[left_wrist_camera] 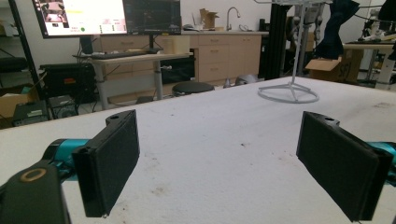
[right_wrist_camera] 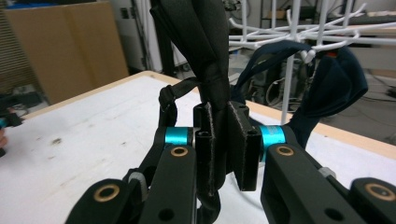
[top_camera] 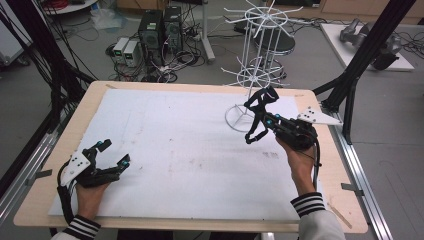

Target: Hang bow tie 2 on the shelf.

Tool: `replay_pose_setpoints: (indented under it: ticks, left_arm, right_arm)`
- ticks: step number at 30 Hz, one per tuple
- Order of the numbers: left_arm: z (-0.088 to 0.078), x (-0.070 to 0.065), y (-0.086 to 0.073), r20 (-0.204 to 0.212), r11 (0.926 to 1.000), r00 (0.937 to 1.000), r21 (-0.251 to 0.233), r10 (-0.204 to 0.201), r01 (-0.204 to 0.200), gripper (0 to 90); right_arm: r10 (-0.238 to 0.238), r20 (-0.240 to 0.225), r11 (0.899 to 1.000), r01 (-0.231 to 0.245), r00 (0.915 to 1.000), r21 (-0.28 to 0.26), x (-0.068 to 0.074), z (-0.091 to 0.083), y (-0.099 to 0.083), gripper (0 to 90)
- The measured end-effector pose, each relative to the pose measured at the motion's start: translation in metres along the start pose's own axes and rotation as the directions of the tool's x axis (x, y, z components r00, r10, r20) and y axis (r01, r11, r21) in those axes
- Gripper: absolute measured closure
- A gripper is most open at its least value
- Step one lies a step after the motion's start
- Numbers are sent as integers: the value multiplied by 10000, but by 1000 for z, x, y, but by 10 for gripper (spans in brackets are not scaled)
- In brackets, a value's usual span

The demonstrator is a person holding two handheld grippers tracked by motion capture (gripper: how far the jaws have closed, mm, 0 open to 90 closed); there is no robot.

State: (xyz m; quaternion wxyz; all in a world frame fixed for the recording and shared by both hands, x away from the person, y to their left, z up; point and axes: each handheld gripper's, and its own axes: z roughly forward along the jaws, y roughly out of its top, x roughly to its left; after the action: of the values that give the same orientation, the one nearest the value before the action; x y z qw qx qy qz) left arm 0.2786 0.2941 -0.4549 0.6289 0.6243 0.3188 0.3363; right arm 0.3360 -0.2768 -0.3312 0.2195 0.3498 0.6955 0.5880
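No text, label, brand or number can be read. The two monitor screens (left_wrist_camera: pixel 106 16) far left in the left gripper view show windows, but their writing is too small and blurred to make out.

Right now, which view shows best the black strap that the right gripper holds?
The right gripper view: the black strap fills the shut jaws close up. The high view shows it small, beside the white rack. The left gripper view shows dark fabric far off, unclear.
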Motion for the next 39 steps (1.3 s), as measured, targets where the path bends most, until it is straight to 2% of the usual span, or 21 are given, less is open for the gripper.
replay_pose_setpoints:
  ticks: [8, 16, 25, 39]
  left_arm:
    - [0, 0, 0, 7, 10000, 10000, 16, 8, -8, 137]
    - [0, 0, 0, 20, 10000, 10000, 26, 28, -28, 137]
    - [0, 0, 0, 24, 10000, 10000, 23, 8, -8, 137]
    - [0, 0, 0, 29, 10000, 10000, 26, -4, 4, 137]
  right_arm:
    - [82, 434, 9998, -73, 9990, -198, 7, 8, 11, 816]
    - [-114, 821, 9990, 148, 9966, -416, 14, 15, 23, 816]
    - [-335, 1221, 9975, 408, 9920, -585, 14, 21, 32, 816]
    - [-665, 1572, 9960, 749, 9853, -483, 15, 35, 45, 816]
